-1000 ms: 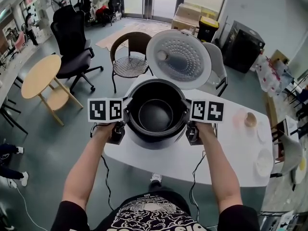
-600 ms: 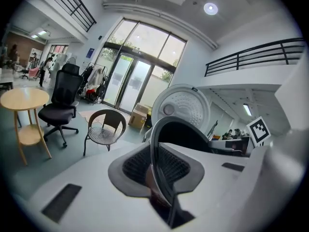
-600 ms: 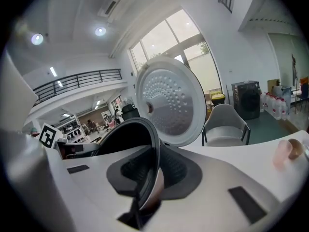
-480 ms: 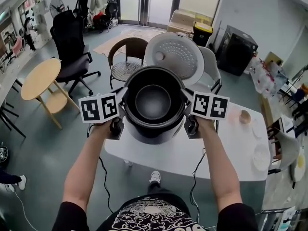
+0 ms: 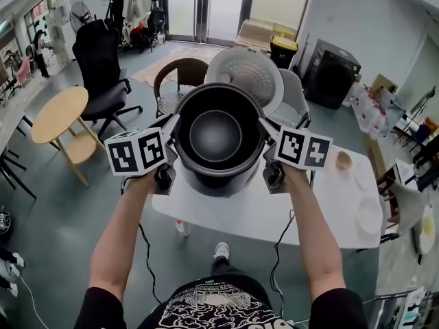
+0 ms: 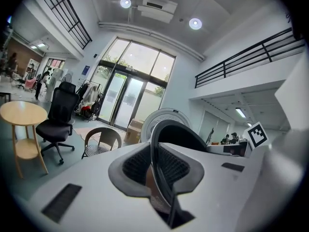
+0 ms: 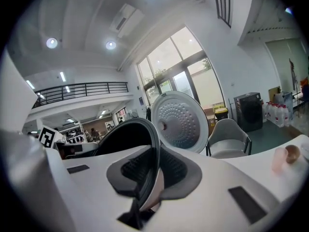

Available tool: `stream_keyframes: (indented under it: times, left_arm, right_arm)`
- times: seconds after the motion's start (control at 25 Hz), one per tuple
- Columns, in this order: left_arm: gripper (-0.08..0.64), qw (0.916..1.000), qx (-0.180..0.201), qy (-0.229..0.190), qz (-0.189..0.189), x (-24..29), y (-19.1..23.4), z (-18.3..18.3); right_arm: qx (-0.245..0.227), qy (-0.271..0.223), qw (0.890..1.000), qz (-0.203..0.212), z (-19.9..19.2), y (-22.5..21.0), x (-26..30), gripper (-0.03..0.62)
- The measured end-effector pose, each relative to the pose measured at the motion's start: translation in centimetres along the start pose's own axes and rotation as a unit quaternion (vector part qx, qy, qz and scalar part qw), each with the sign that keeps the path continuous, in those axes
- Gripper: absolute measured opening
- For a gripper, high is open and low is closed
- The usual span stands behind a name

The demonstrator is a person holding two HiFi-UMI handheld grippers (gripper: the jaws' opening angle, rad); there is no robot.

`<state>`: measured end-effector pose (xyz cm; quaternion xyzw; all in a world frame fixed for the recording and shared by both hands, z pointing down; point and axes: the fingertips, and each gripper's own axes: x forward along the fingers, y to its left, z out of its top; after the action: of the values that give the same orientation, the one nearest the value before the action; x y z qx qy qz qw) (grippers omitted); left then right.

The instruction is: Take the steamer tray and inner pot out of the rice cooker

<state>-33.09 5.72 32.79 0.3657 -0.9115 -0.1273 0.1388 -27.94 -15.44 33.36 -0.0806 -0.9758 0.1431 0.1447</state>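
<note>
The black inner pot is held clear of the white table, in front of the upright rice cooker lid. Its rim is pinched at the left by the left gripper and at the right by the right gripper, both sets of jaws being clamped on the thin edge

Right gripper: jaws closed on the thin rim of the inner pot, dark pads pressing on both sides of the rim. The pot's black hollow spreads toward 10 o'clock from the grip. Open rice cooker lid, dimpled inner plate, upright at 1 o'clock behind the pot. Grey chair at 3 o'clock, black cabinet beyond it. Marker cube at 9 o'clock. Pink cup at far right edge.
</note>
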Motion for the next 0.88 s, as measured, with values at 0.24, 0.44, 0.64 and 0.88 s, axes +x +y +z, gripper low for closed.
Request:
stream_keyframes:
  times: [0.24,0.44,0.64,0.88]
  left_arm:
    - [0.054,0.9996,0.000,-0.018,-0.021,-2.6,-3.2,0.9]
    - [0.054,0.9991,0.002,-0.020,-0.037,-3.2,-5.0,0.5]
    - [0.054,0.9975,0.003,-0.016,-0.069,-2.6,-8.0,-0.1]
    - [0.054,0.9938,0.012,-0.007,-0.110,-0.2,-14.0,-0.5]
  right_arm:
    - [0.006,-0.022,1.000,-0.008,0.5,0.9,-4.3,0.066]
    - [0.006,-0.033,0.999,-0.025,0.4,0.7,-6.9,0.064]
    - [0.003,-0.047,0.998,-0.053,0.8,-0.8,-10.3,0.064]
    - [0.010,-0.064,0.993,-0.094,1.9,-5.0,-15.5,0.064]
